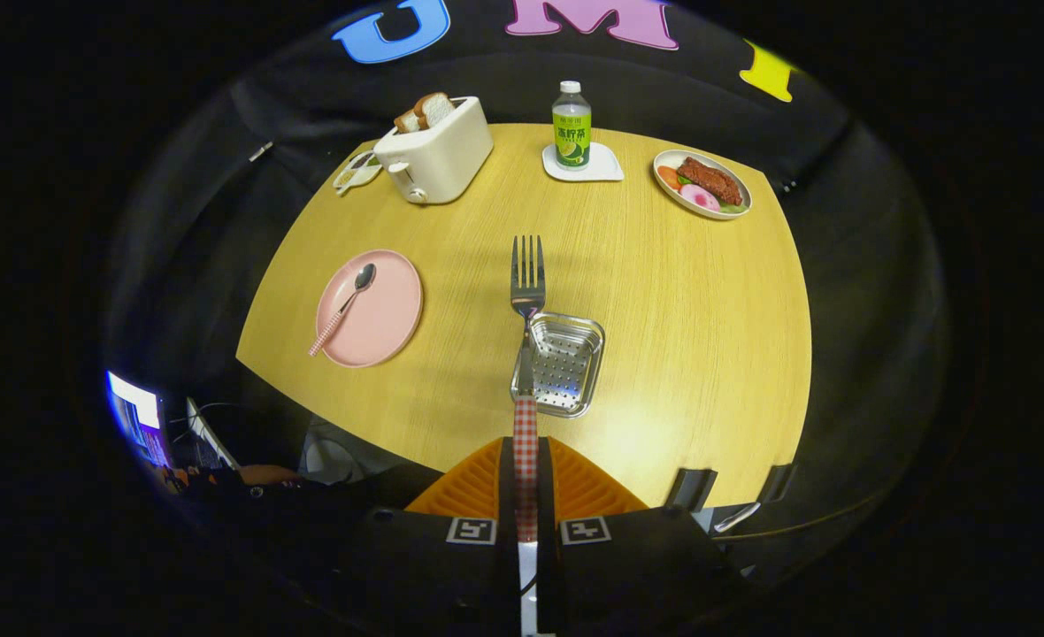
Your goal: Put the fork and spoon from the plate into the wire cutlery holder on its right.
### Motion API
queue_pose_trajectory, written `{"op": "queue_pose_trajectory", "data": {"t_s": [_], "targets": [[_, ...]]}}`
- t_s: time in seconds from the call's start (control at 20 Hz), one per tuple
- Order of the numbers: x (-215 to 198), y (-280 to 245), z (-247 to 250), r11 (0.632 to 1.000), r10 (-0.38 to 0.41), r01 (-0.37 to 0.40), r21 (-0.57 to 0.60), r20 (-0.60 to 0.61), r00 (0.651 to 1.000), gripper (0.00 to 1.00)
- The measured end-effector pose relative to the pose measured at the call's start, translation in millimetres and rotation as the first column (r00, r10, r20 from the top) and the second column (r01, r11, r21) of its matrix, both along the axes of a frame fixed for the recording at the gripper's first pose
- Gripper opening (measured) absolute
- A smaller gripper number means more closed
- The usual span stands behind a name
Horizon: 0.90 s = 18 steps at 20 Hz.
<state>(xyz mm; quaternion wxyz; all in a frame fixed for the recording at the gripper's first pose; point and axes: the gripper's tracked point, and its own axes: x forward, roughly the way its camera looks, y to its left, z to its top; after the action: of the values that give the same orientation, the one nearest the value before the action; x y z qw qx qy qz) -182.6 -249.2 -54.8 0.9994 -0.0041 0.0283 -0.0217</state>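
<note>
now gripper [526, 469] pinches fork [527, 283] — seemingly above holder [561, 363].

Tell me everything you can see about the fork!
The fork looks like shiny metal, with four long tines and a red-and-white checked handle. The claw is shut on that handle, both fingers pressing it. The fork points straight ahead, tines away from the claw, held above the table over the left edge of the perforated metal cutlery holder. It has left the pink plate.

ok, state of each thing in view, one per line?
claw: shut on fork handle
fork: held, tines forward, above holder
cutlery holder: empty
spoon: lying on plate
pink plate: holds spoon
toaster: bread in slots
bottle: upright, capped, on coaster
</note>
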Motion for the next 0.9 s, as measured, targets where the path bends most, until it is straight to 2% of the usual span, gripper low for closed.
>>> {"op": "queue_pose_trajectory", "data": {"t_s": [0.4, 0.7, 0.9], "targets": [[10.4, -24.7, -40.3, 0.997, -0.032, 0.016, -0.075, -0.215, 0.976, 0.11], [28.4, -39.4, -51.6, 0.99, -0.071, 0.012, -0.141, -0.417, 0.906, 0.12], [43.5, -42.9, -45.5, 0.985, -0.086, -0.002, -0.17, -0.512, 0.855, 0.11]]}}
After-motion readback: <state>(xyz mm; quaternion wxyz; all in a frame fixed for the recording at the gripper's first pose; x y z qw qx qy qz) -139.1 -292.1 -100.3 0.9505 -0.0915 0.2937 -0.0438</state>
